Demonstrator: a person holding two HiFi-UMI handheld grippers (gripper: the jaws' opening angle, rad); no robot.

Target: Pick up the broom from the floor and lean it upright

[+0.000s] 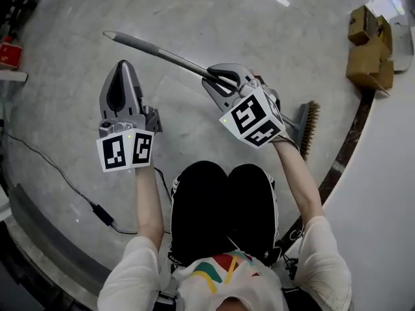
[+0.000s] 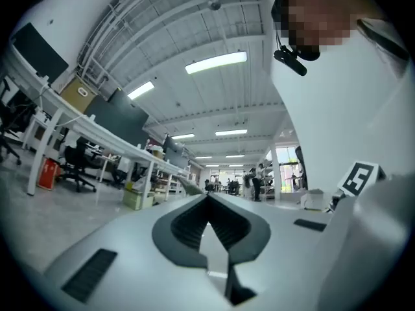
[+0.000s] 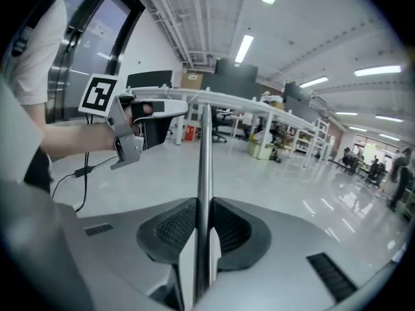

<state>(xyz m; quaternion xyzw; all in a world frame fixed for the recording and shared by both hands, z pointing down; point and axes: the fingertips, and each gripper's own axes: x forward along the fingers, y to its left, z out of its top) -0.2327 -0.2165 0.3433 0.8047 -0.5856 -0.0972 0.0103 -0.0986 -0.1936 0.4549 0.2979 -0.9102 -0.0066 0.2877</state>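
Right gripper [image 1: 217,81] clamps the grey metal-handled broom [image 1: 162,52] by its shaft; left gripper [image 1: 122,86] is closed, empty. One grip on seemingly smooth metal could let it swivel.

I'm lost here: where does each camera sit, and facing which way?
Head view: on the person's head, facing steeply down at the floor; shows arms, knees, left claw, right claw.
Left gripper view: on the left claw, facing out over office desks; shows a white shirt.
Right gripper view: on the right claw, facing along the broom handle; shows the left forearm.
Head and right gripper views share the handle.
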